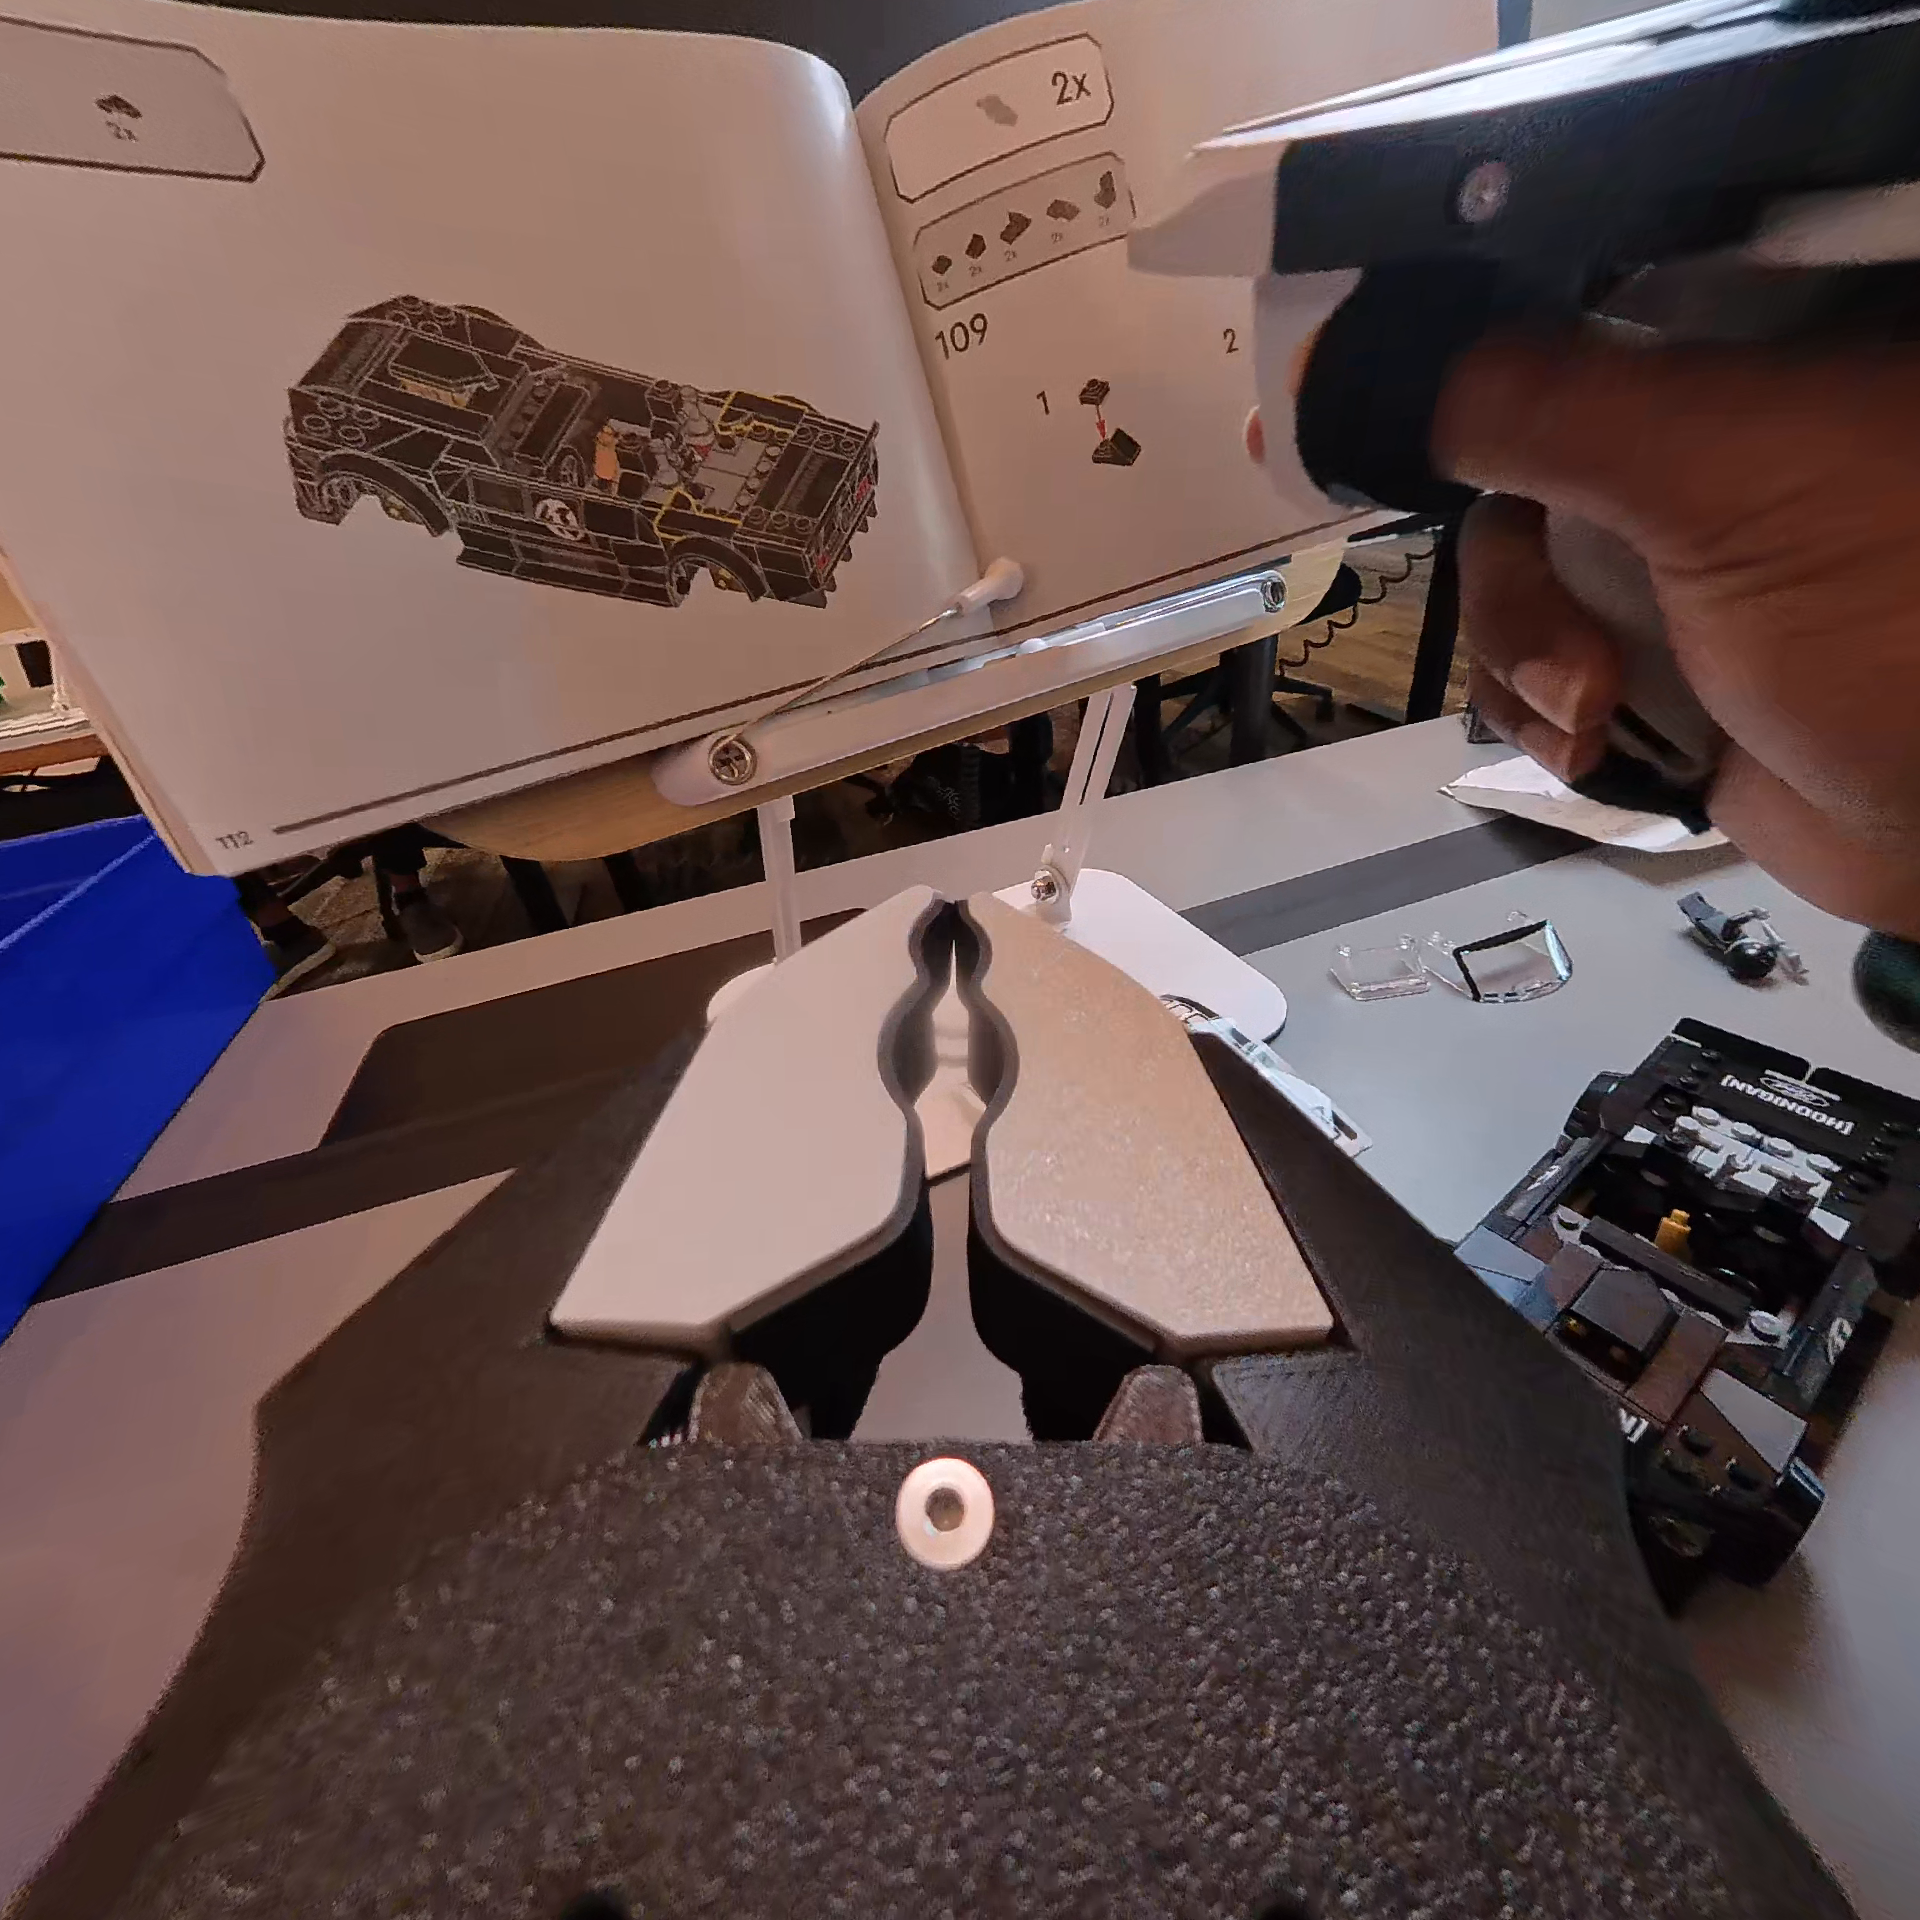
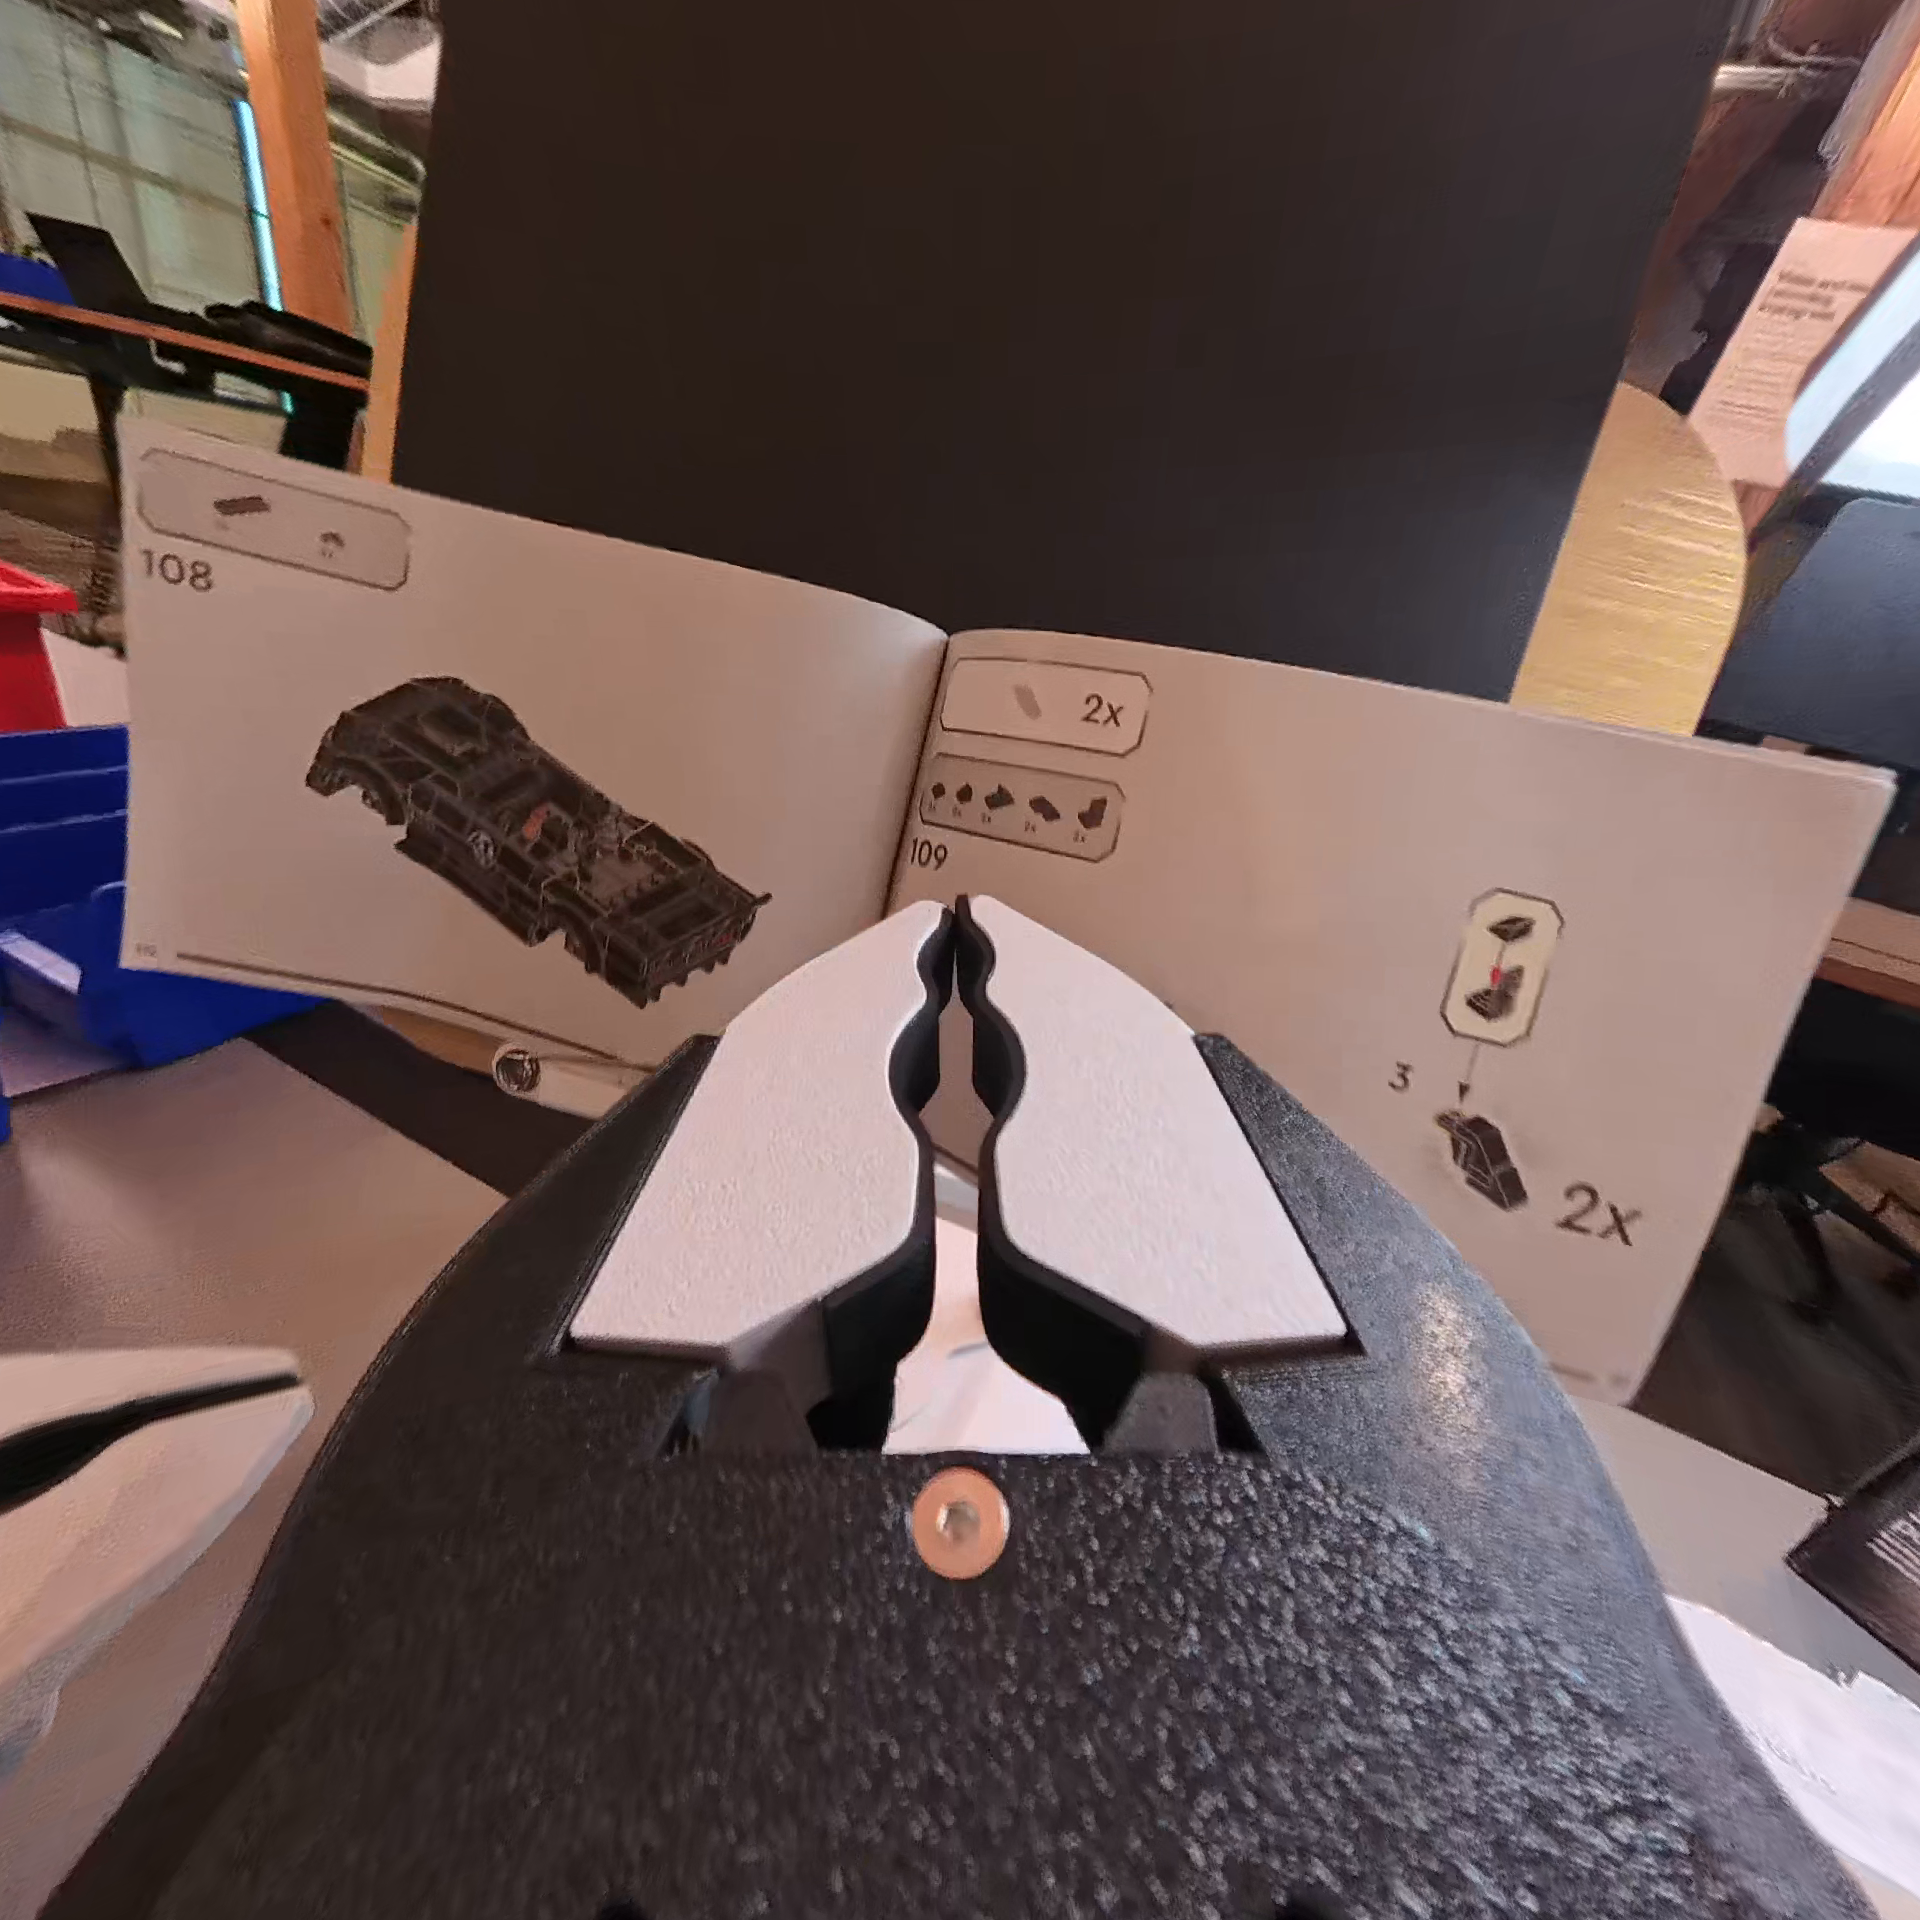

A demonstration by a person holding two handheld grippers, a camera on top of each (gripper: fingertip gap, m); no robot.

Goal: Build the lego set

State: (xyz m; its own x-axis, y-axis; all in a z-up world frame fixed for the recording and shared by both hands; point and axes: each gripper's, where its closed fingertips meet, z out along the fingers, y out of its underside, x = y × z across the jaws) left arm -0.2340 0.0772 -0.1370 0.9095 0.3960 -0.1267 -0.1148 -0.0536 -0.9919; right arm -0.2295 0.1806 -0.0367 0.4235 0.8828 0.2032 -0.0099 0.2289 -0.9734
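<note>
Black brick car body [image 1: 1704, 1299] mostly built (clear windscreen pieces [image 1: 1455, 961] lie loose); both grey-fingered grippers [image 1: 951, 920] [image 2: 956, 914] closed, empty.

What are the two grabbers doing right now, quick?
Left gripper: shut, holding nothing.
Right gripper: shut, holding nothing.

The place looks like an office or shared workroom. A grey tabletop [image 1: 1403, 1049] with a dark stripe carries the work, wheeled office chairs [image 1: 1299, 665] and black desk legs stand behind it, and blue plastic storage bins [image 2: 62, 862] sit at one side. Beyond are a wooden post [image 2: 296, 187] and another desk [image 2: 187, 338].
</note>
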